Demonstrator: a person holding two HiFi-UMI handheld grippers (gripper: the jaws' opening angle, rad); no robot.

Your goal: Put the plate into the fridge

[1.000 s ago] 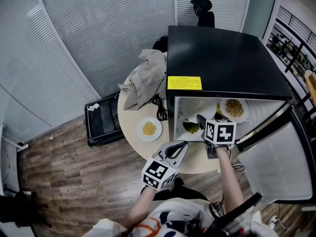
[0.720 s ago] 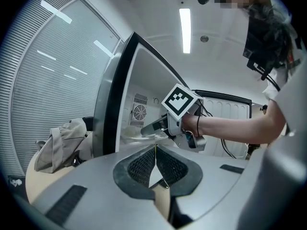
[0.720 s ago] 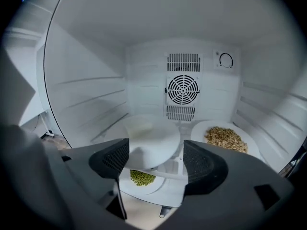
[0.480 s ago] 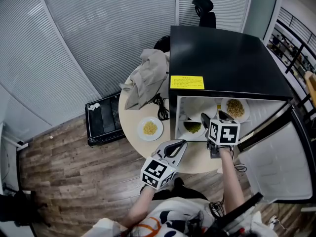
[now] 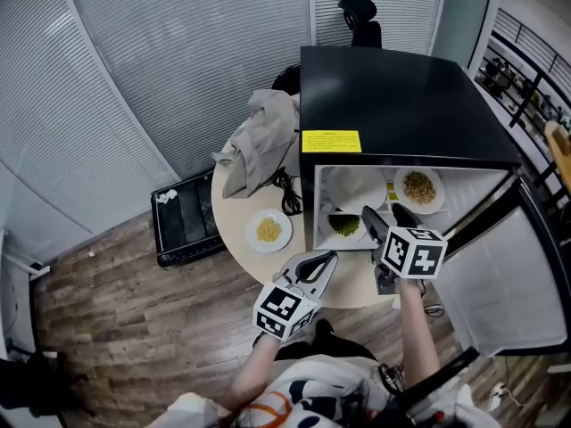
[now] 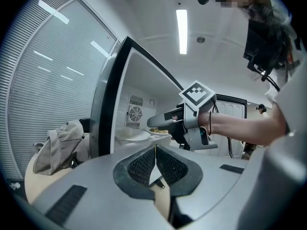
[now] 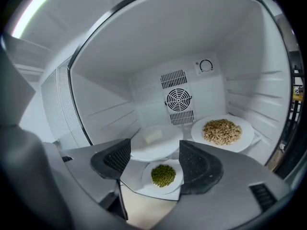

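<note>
The black fridge point(image 5: 393, 96) stands open on the round table point(image 5: 241, 208). Inside it sit a plate of green beans point(image 7: 163, 175) at the front, a white plate with a pale block point(image 7: 156, 140) behind it, and a plate of brown grains point(image 7: 222, 132) to the right. My right gripper point(image 5: 382, 212) hovers just in front of the fridge opening. Its jaws are wide and closing slightly, with nothing between the pads. A plate of yellow food point(image 5: 268, 231) lies on the table left of the fridge. Lower and nearer to me, my left gripper point(image 5: 326, 259) is shut and empty.
The fridge door point(image 5: 500, 275) swings open at the right. A crumpled beige cloth point(image 5: 259, 141) and a black cable lie on the table beside the fridge. A black crate point(image 5: 186, 217) sits on the wooden floor to the left.
My right gripper has drawn back a little from the fridge opening, away from the green bean plate, which stays inside. The left gripper has hardly moved.
</note>
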